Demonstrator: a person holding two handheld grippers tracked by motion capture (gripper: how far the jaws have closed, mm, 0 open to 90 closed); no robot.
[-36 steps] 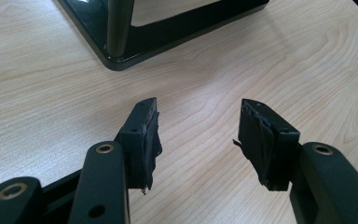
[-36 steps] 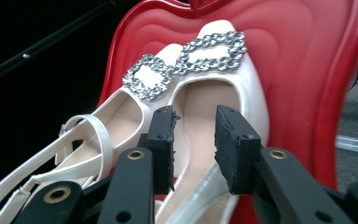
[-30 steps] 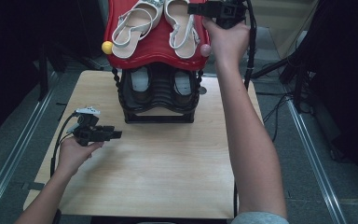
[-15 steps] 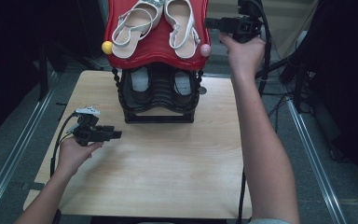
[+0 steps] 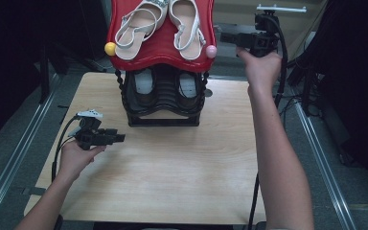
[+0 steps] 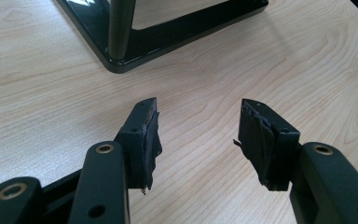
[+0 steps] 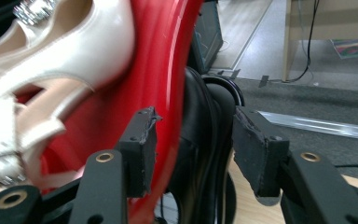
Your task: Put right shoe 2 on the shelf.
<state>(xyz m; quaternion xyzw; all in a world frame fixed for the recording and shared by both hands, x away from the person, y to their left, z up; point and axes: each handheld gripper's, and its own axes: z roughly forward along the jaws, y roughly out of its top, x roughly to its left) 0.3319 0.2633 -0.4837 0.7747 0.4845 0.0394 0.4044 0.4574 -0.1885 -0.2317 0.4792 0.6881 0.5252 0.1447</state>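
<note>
Movement since the earlier frames belonged to the right gripper (image 5: pixel 226 38): a second before it had hung over the red glossy plastic top shelf (image 5: pixel 160 50) by the pair of white strappy sandals (image 5: pixel 186 24), and it had since drawn off to the shelf's right edge, jaws parted and empty, just beside the small pink ball knob (image 5: pixel 211 51). Its counterpart, the left gripper (image 5: pixel 119 138), had stayed low over the pale wooden table (image 5: pixel 172 167), released, near the black two-tier shoe rack (image 5: pixel 163 103).

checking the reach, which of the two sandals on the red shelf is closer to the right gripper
The sandal lying beside the pink knob; the right gripper hovers off that edge, while the other sandal lies by the yellow knob.
</note>
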